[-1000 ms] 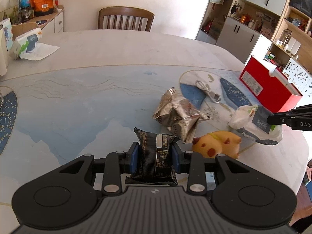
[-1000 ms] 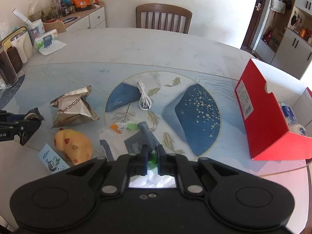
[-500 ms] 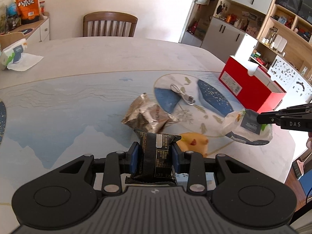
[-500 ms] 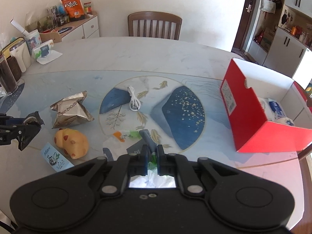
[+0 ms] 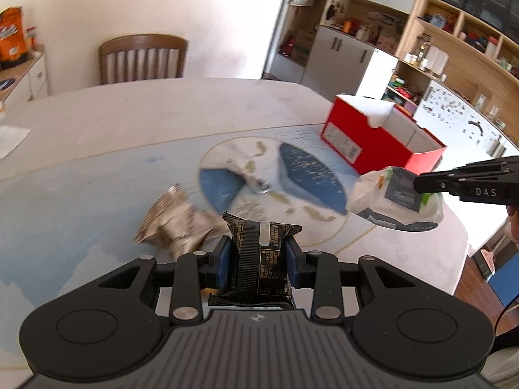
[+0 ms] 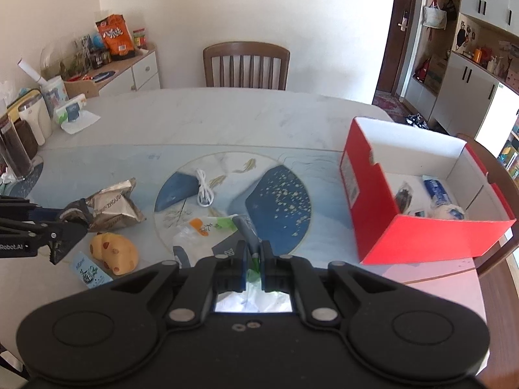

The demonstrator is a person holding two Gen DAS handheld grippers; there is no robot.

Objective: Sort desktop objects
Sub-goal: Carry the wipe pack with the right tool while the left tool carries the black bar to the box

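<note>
Left gripper [image 5: 258, 261]: closed on a black snack packet [image 5: 260, 264], blue pads pressed against both of its sides; packet held upright, clear of the table [image 5: 136, 120].

Right gripper [image 6: 252, 261]: closed on the edge of a white plastic bag [image 6: 207, 231] printed with orange and green marks and a dark label; bag carried above the table. In the left wrist view the same gripper [image 5: 418, 184] entered from the right, the bag [image 5: 394, 199] hanging from its tip just in front of the red box [image 5: 356, 139].

Red cardboard box [image 6: 373, 214]: open-topped, white inside, standing at the table's right side. Contents: a dark packet [image 6: 403, 198], a blue-and-white packet [image 6: 436, 191], and a further white item that could not be made out.

On the table's patterned mat [image 6: 275, 207]:
- crumpled silver foil packet [image 6: 113, 206], left of the mat's round design;
- yellow spotted soft toy [image 6: 114, 256], just in front of the foil packet;
- small blue-and-white sachet [image 6: 89, 269], beside the toy at the near edge;
- coiled white cable [image 6: 204, 191], on the round design, well apart from the box.

Far side: wooden chair [image 6: 246, 64] at the table. Left side: white sideboard [image 6: 129, 71] bearing an orange snack bag [image 6: 115, 37]; tissue pack [image 6: 69, 111] on the table's corner.
</note>
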